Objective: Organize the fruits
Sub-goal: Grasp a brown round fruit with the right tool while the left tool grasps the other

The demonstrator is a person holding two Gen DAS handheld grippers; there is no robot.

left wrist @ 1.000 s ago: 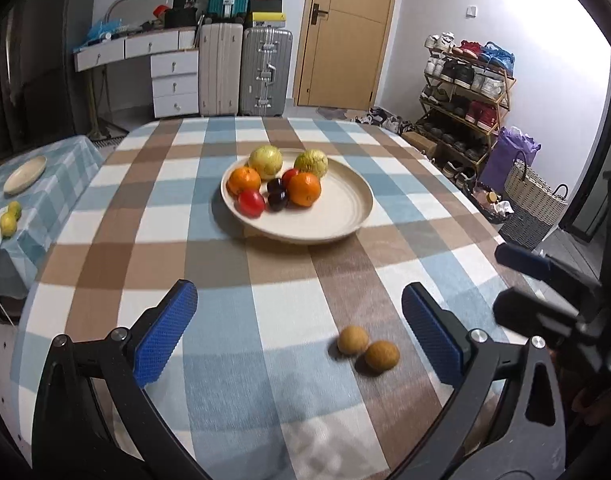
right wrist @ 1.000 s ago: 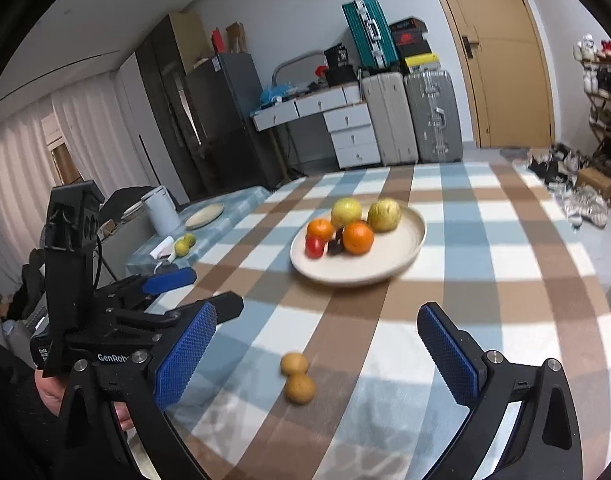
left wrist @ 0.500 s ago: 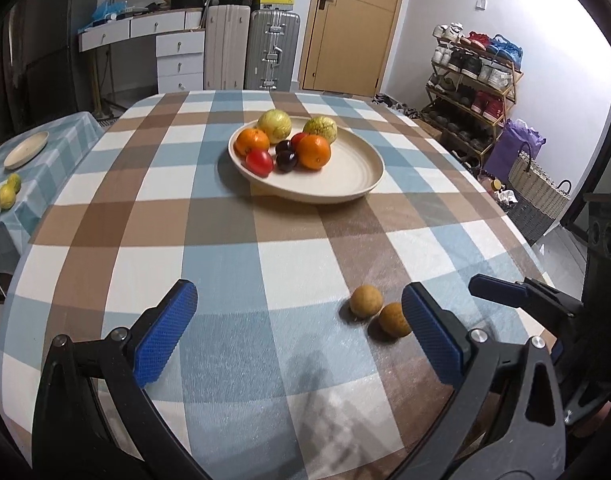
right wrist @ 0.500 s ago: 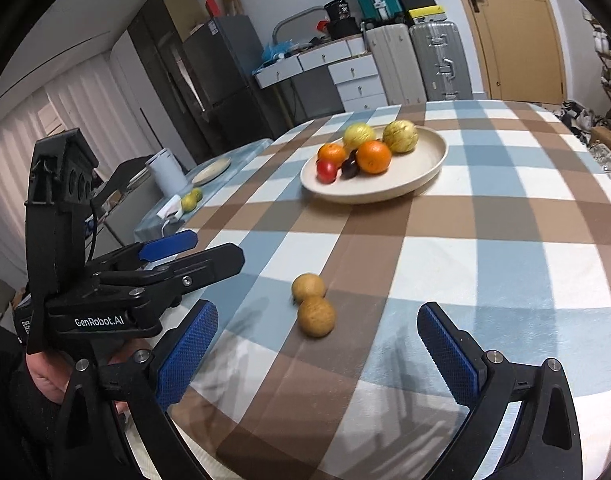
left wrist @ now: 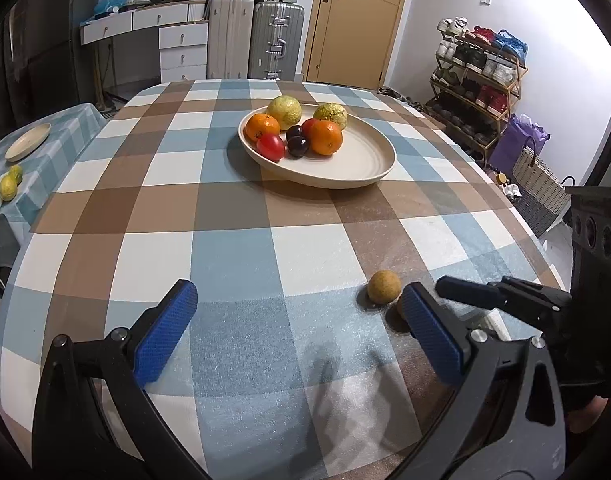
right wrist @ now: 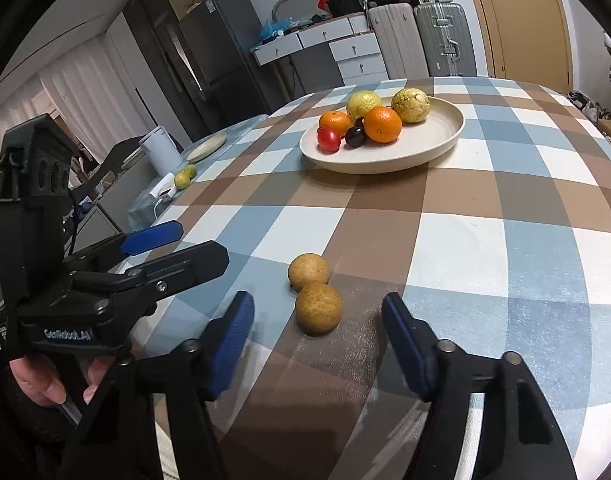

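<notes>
Right wrist view: the right gripper (right wrist: 315,334) has just been narrowing, jaws half-spread and pinching nothing, with the nearer brown fruit (right wrist: 318,308) dead ahead on the checked tablecloth (right wrist: 485,240), touching its twin (right wrist: 308,271). The left gripper (left wrist: 301,328), jaws wide, sits off to the side.

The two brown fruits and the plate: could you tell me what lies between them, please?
Nothing: both views show only bare checked tablecloth between the brown fruits and the plate.
</notes>
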